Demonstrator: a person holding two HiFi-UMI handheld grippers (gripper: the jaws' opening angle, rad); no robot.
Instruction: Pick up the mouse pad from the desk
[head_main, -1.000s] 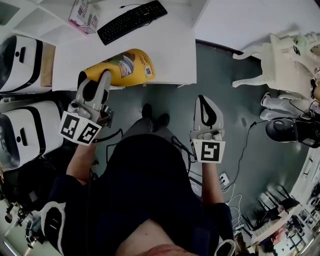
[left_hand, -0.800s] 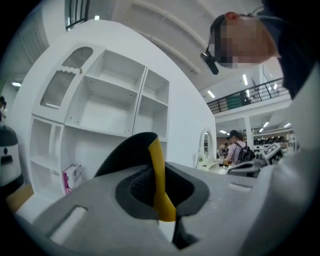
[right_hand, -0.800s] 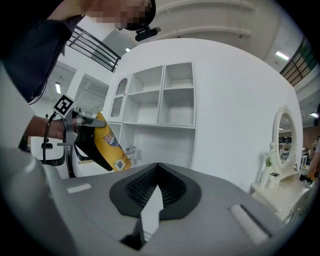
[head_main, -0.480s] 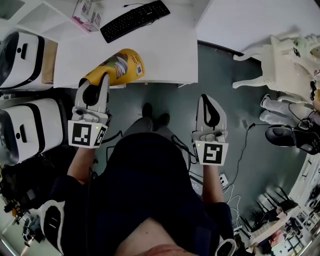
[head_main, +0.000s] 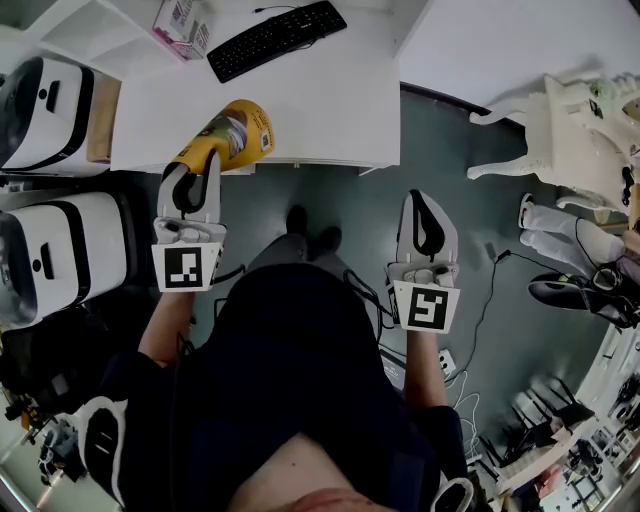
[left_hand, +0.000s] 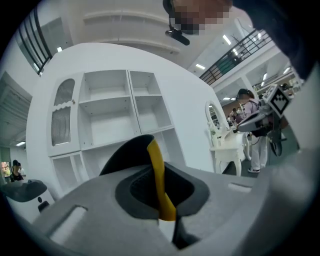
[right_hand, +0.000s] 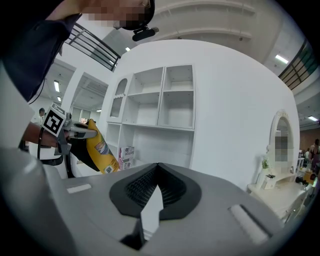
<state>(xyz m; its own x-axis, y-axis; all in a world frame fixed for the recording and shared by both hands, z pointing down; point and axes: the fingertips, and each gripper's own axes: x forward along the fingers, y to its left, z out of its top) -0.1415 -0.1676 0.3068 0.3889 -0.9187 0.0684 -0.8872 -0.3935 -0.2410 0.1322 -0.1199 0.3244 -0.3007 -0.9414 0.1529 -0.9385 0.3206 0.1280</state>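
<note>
Your left tongs (head_main: 192, 170) are clamped on the mouse pad (head_main: 232, 133), pinching one end of it. In the head view the pad sits upper left of centre, reaching from the tong tips across the front edge of the white desk (head_main: 330, 90). Its top face is yellow, with a printed picture and a small square code near the far end. It is bowed into a curve rather than lying flat.

In the left gripper view the pad's (left_hand: 156, 170) thin yellow edge stands upright between the jaws, with its black underside bulging to the left.

In the right gripper view the pad (right_hand: 100, 150) is at the left of the frame, slanting down from the tongs.

Your right tongs (head_main: 425, 215) are closed on nothing, right of centre in the head view, over the grey floor (head_main: 440, 140).

A black keyboard (head_main: 277, 38) lies on the desk at the top of the frame.
</note>
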